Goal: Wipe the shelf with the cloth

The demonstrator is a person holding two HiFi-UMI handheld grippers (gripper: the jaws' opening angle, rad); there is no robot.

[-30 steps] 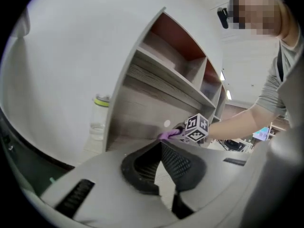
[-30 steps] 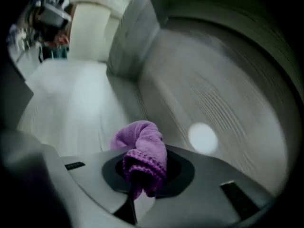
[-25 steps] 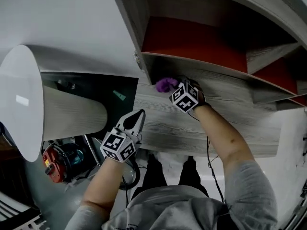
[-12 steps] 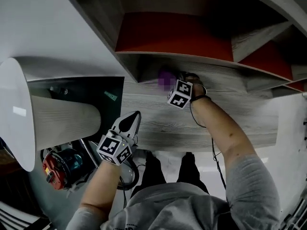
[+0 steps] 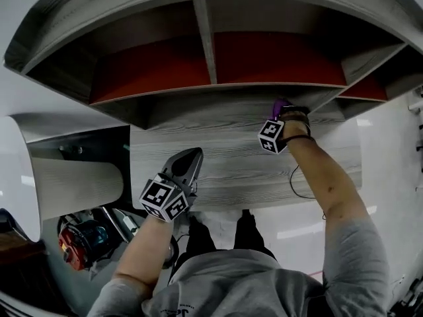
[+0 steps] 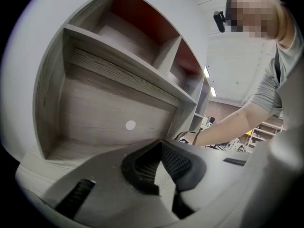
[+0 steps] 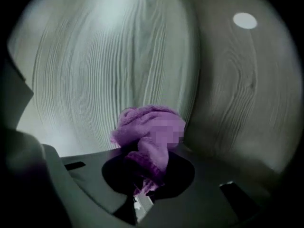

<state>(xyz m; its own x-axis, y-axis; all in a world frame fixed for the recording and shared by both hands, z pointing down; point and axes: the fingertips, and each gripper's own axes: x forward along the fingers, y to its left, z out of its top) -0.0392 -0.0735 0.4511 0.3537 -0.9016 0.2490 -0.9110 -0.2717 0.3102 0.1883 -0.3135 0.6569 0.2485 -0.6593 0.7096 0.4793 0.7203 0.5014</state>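
Two grippers, one job: my right gripper (image 5: 284, 115) has its fingers clamped on the bunched purple cloth (image 7: 149, 127), which juts just ahead of them and presses on the grey woodgrain shelf (image 7: 90, 70) so the pile does the rubbing. My left gripper (image 6: 159, 163) hangs back, fingers together, empty (nothing needs steadying). Since a second ago the cloth has swept from the compartment's left end to its right corner.

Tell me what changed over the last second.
The right gripper, jaws clamped on the purple cloth, swept rightward along the shelf, from its left wall towards the right end. The left gripper stayed low at the shelf's front edge, jaws shut and empty.
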